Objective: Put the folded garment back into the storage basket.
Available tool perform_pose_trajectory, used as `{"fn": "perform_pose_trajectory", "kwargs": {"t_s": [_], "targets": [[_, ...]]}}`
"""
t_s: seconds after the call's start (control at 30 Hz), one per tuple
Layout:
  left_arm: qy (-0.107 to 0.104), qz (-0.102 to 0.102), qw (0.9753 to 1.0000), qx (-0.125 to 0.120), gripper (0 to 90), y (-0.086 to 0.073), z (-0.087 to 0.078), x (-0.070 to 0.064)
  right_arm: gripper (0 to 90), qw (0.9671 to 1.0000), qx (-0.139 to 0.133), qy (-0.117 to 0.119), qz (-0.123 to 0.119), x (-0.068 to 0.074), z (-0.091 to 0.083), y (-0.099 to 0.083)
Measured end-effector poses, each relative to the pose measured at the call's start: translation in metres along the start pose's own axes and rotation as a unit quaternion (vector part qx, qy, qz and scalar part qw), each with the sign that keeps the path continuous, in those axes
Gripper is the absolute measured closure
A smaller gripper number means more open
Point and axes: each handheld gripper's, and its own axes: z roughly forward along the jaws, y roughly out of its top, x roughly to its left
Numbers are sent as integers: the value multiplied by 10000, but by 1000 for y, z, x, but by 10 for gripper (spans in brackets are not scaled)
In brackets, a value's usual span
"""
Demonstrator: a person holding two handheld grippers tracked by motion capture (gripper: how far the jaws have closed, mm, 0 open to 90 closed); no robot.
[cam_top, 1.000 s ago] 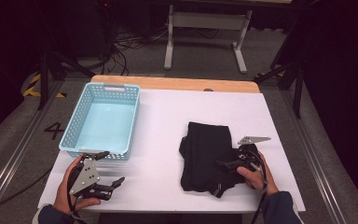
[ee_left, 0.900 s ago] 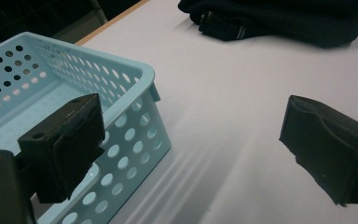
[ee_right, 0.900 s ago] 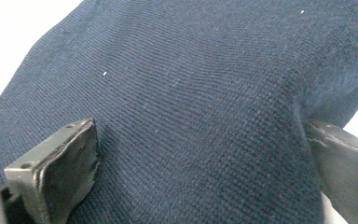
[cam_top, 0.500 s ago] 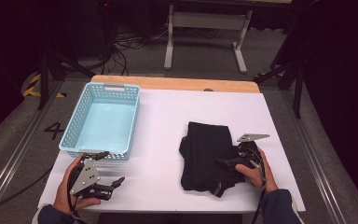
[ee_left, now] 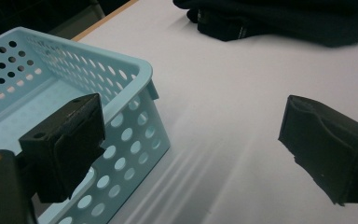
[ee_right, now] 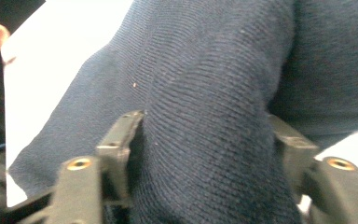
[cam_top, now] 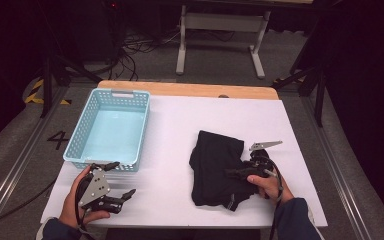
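A dark folded garment [cam_top: 215, 165] lies on the right half of the white table [cam_top: 180, 120]. My right gripper [cam_top: 235, 172] reaches onto its right edge from the person's right hand. In the right gripper view a thick fold of the garment [ee_right: 214, 70] fills the gap, and the right gripper [ee_right: 205, 126] has a jaw pressed on each side. My left gripper [cam_top: 121, 178] rests near the table's front left, open and holding nothing. The left gripper [ee_left: 191, 140] stands beside the front corner of a light blue basket [ee_left: 121, 65], with the garment [ee_left: 279, 18] farther off.
The light blue perforated basket [cam_top: 80, 135] stands at the left of the table with nothing in it. A wooden strip [cam_top: 190, 90] runs along the table's far edge. Beyond it are a dark floor, cables and a metal stand [cam_top: 220, 20].
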Motion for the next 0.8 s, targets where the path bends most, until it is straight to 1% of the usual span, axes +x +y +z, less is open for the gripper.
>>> {"fn": "perform_pose_trajectory", "kwargs": {"t_s": [0.07,0.13,0.3,0.33,0.43,0.5,0.57,0.63,0.67,0.8], "targets": [[-20,7,10000,11,77,0,1,0,486,10000,-14,91,36,-1,1,1],[-21,24,10000,36,77,1,2,-1,523,9999,-42,112,-32,1,0,0],[-16,48,10000,49,78,1,2,-1,562,9996,-145,145,-170,7,0,0],[-10,57,10000,58,79,1,2,-1,567,9993,-212,123,-274,9,0,0],[-16,39,10000,46,79,1,1,-1,575,9985,-366,159,-368,16,0,1],[-18,77,10000,29,79,1,1,-1,577,9975,-485,208,-460,21,-1,2],[-11,59,10000,6,79,1,0,-1,579,9966,-640,237,-470,23,-2,2],[1,51,10000,1,79,1,0,-1,579,9952,-767,241,-567,27,-5,3],[0,52,10000,1,79,1,0,-1,580,9943,-864,238,-574,29,-6,3],[3,53,10000,-5,79,1,-1,-1,580,9922,-1042,240,-635,34,-8,4]]}}
